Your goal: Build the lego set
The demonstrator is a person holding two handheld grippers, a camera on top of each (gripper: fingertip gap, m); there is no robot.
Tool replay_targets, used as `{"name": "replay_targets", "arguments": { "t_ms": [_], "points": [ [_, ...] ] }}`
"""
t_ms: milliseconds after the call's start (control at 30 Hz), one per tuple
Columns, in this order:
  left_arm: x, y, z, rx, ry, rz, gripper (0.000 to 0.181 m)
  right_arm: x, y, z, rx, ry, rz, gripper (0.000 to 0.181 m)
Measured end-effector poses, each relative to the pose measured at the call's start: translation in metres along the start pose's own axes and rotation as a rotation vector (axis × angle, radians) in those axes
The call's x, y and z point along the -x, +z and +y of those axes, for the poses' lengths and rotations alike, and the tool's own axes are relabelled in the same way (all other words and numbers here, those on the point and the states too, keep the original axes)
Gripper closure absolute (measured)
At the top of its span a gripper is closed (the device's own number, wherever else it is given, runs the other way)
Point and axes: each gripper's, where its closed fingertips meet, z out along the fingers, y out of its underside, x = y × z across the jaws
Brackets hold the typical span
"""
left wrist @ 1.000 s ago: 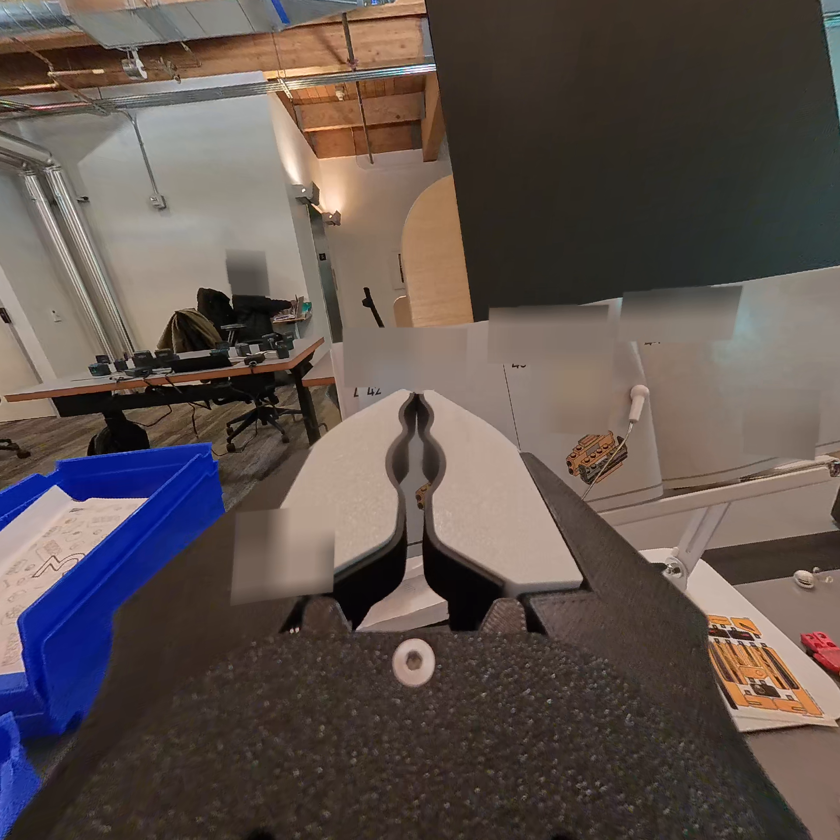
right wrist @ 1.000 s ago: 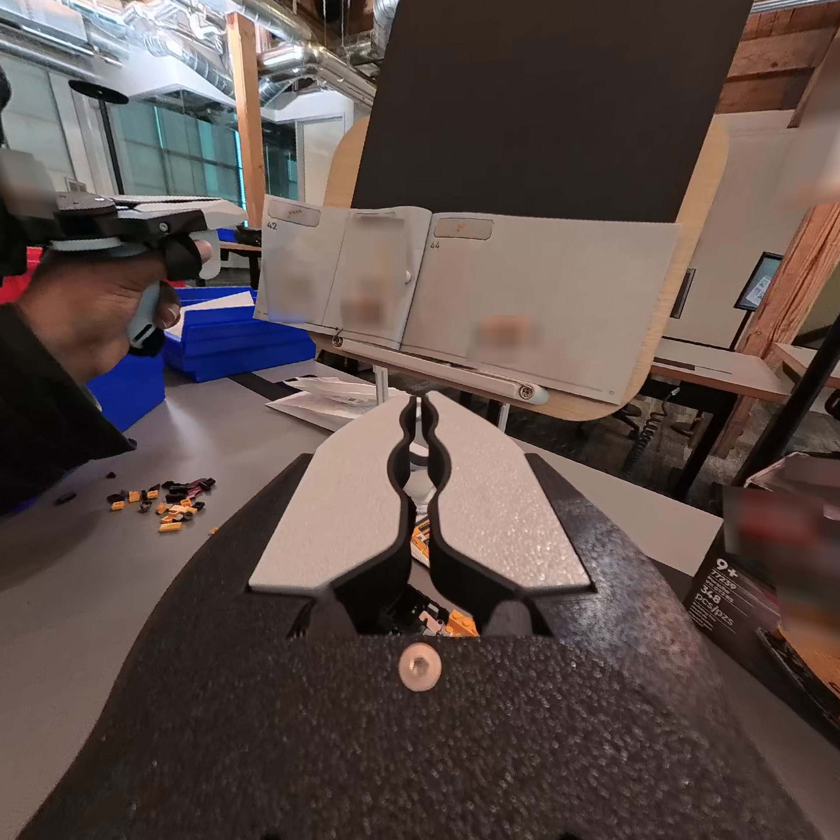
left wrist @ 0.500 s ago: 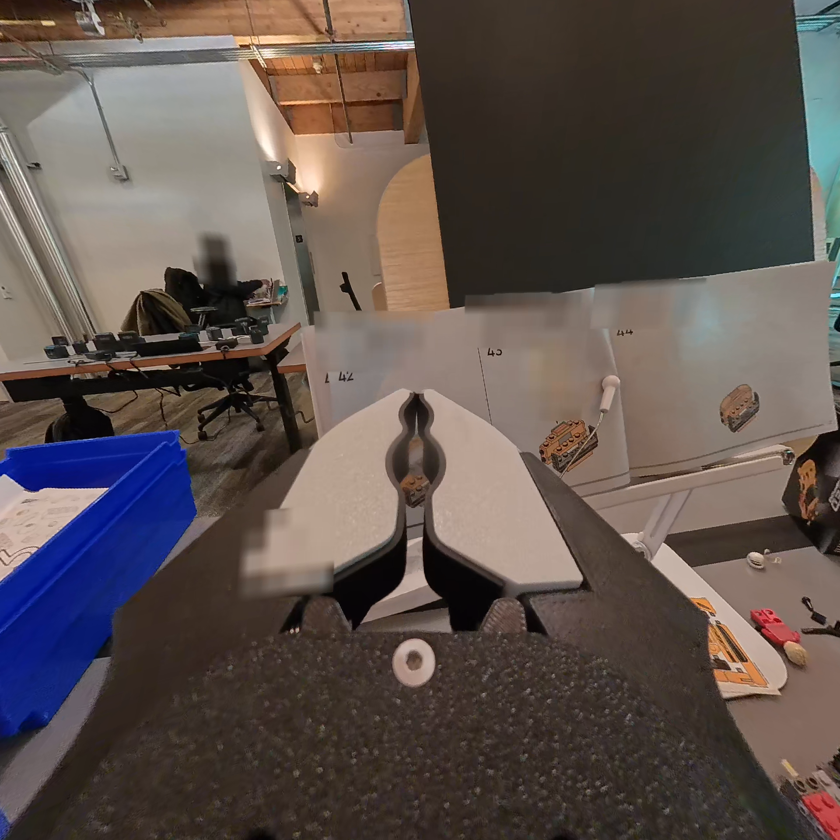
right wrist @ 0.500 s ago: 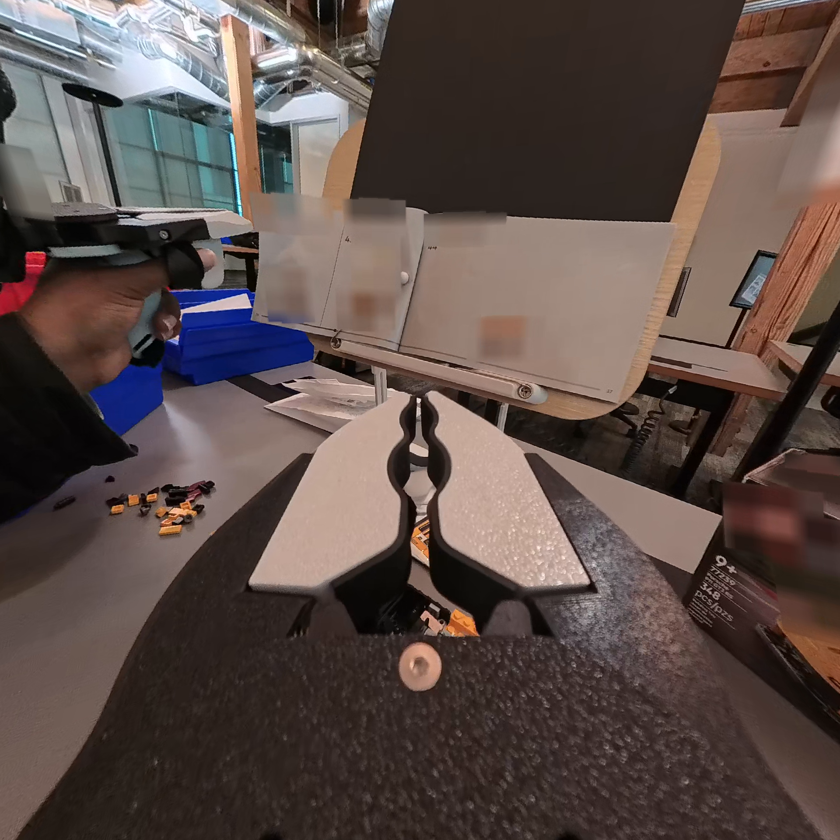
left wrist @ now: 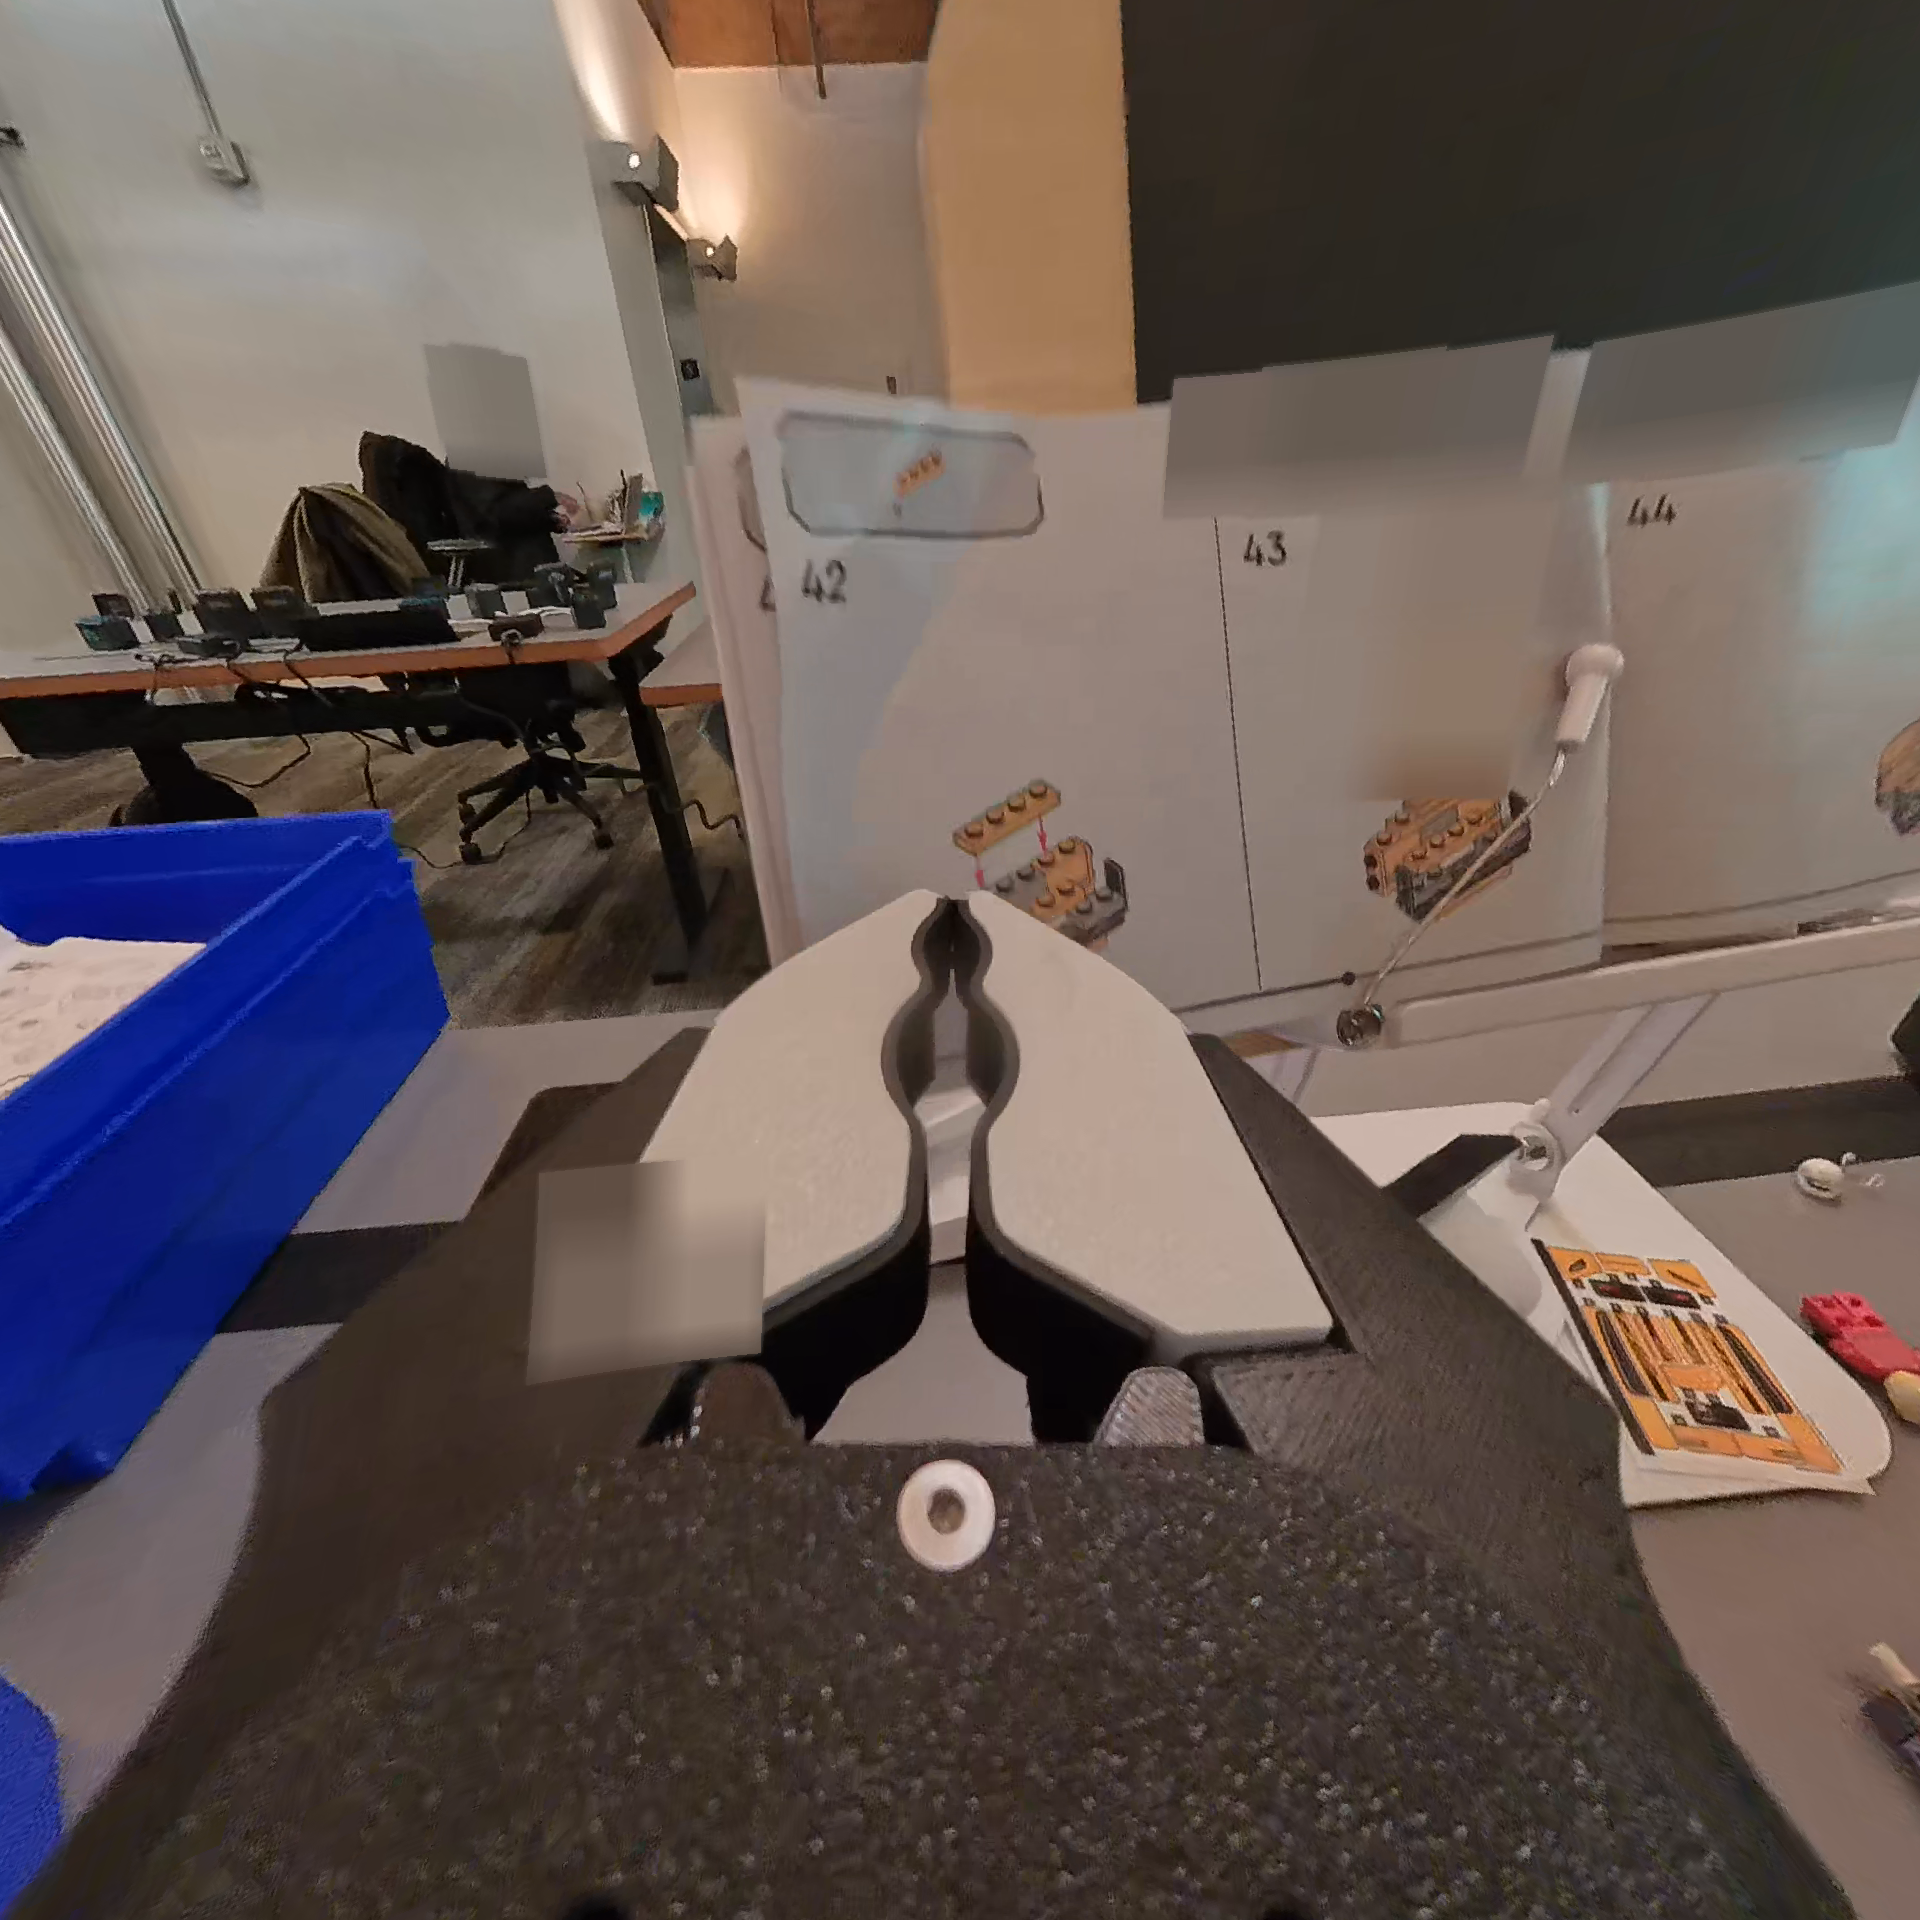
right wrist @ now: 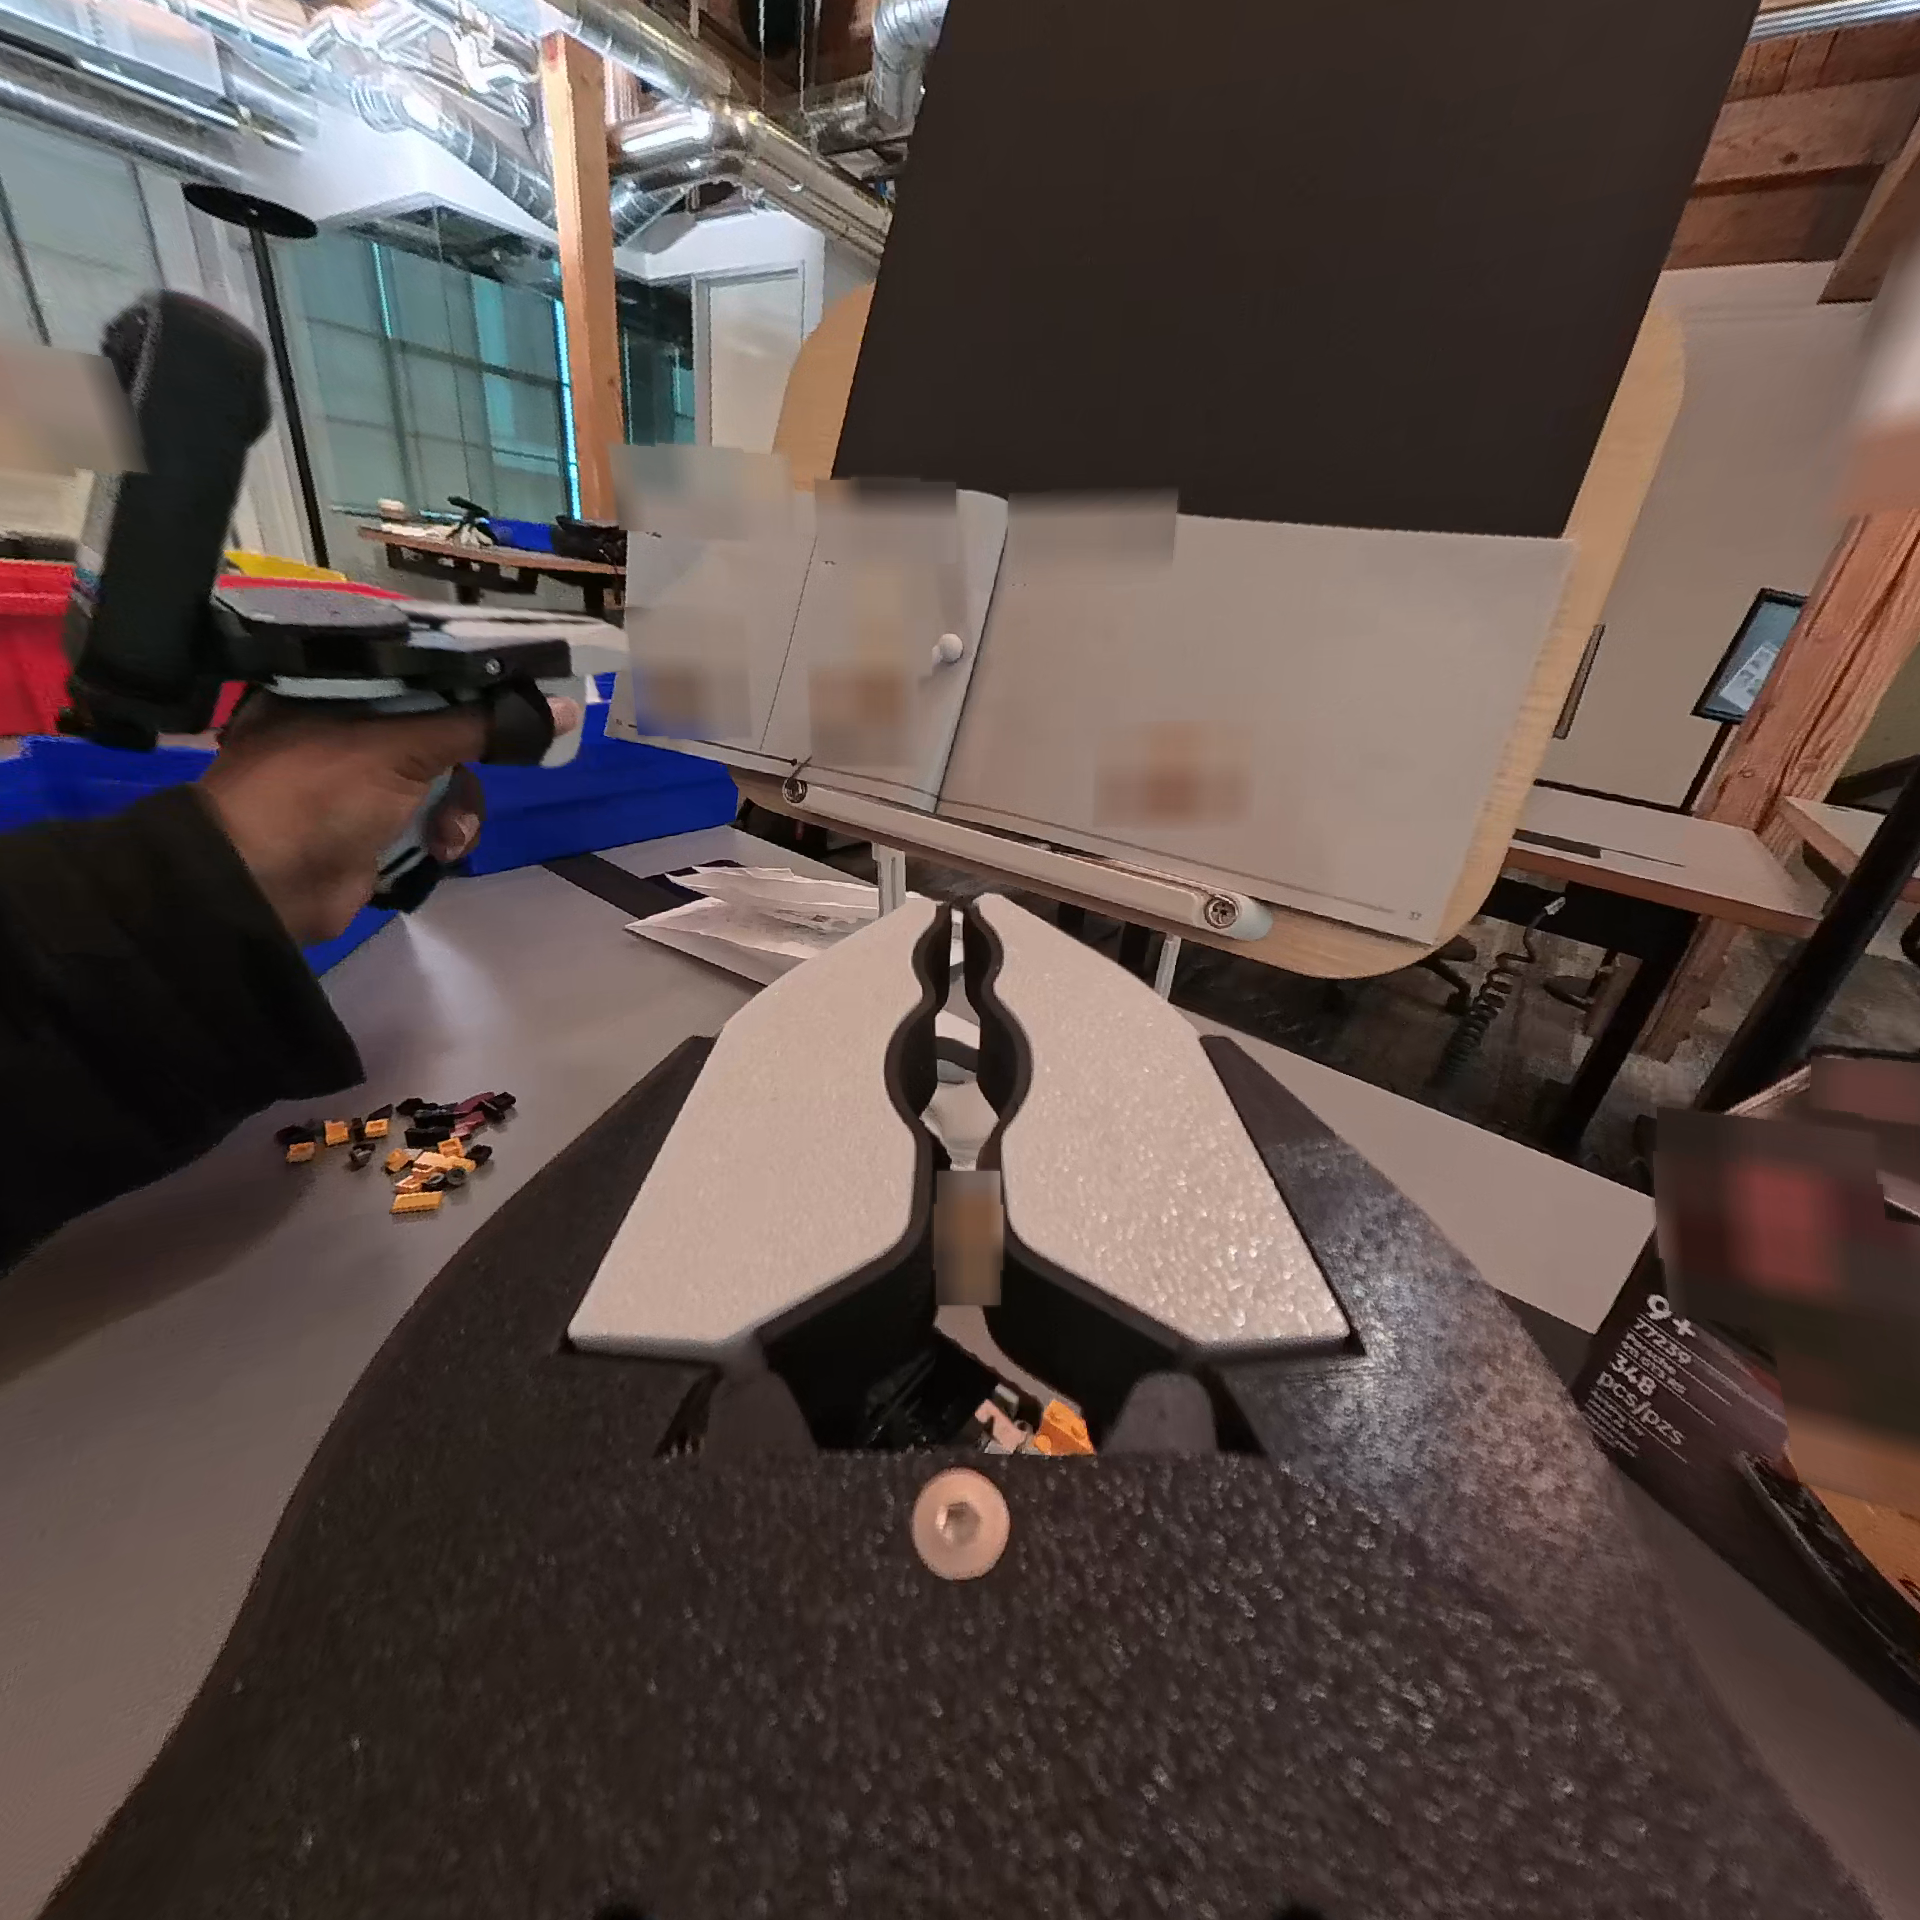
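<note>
The left gripper [left wrist: 951,920] is held level above the grey table [left wrist: 1766,1558], its two pale fingers pressed together at the tips with nothing between them. It faces the open instruction booklet [left wrist: 1039,727], which stands at 12 o'clock on a white stand [left wrist: 1558,997], with a dark board [left wrist: 1507,156] rising behind it. At 9 o'clock in the left wrist view sits a blue bin [left wrist: 208,1091]; at 3 o'clock an orange sticker sheet [left wrist: 1683,1371] lies flat on the table, with red bricks [left wrist: 1860,1351] just beside it farther right. The right gripper [right wrist: 956,920] also has its fingers closed at the tips and grips nothing. Through the gap at the base of its fingers, part of the orange and black lego model [right wrist: 1039,1429] shows below. In the right wrist view a scatter of small orange and black bricks [right wrist: 405,1143] lies on the table at 9 o'clock, near the person's dark sleeve [right wrist: 135,1018]. The set's dark box [right wrist: 1714,1403] stands at 3 o'clock.
</note>
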Motion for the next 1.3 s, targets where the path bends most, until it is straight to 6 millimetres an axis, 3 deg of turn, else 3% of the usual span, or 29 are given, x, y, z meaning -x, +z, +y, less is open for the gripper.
{"name": "replay_targets", "arguments": {
  "t_ms": [133, 233, 300, 400, 500, 600, 667, 900, 1000, 1100, 1300],
  "points": [
    [-0.023, -0.011, -0.002, 0.011, 0.026, 0.079, 0.181, -0.007, -0.003, 0.003, 0.032, 0.013, 0.011, 0.179],
    [-0.034, -0.037, -0.037, -0.019, 0.059, 0.178, 0.181, -0.015, -0.010, 0.012, 0.070, 0.014, 0.021, 0.179],
    [-0.031, -0.059, -0.061, 0.020, 0.067, 0.254, 0.181, -0.022, -0.021, 0.022, 0.098, -0.003, 0.034, 0.179],
    [0.004, -0.095, -0.089, 0.044, 0.137, 0.252, 0.181, -0.036, -0.044, 0.037, 0.143, -0.008, 0.054, 0.179],
    [0.069, -0.118, -0.085, 0.181, 0.269, 0.146, 0.181, -0.053, -0.064, 0.045, 0.161, 0.008, 0.089, 0.179],
    [0.136, -0.140, -0.058, 0.403, 0.343, 0.077, 0.178, -0.064, -0.077, 0.043, 0.150, 0.027, 0.118, 0.179],
    [0.173, -0.158, -0.030, 0.589, 0.351, 0.059, 0.171, -0.067, -0.081, 0.041, 0.140, 0.037, 0.124, 0.179],
    [0.247, -0.194, 0.094, 1.114, 0.332, 0.048, 0.166, -0.055, -0.076, 0.052, 0.178, 0.018, 0.084, 0.179],
    [0.253, -0.198, 0.132, 1.247, 0.241, 0.112, 0.166, -0.054, -0.076, 0.054, 0.185, 0.009, 0.080, 0.179],
    [0.249, -0.217, 0.162, 1.435, 0.220, 0.230, 0.161, -0.056, -0.077, 0.057, 0.186, 0.020, 0.082, 0.179],
    [0.237, -0.237, 0.188, 1.623, 0.388, 0.367, 0.159, -0.055, -0.076, 0.068, 0.212, 0.046, 0.069, 0.180]
  ]
}}
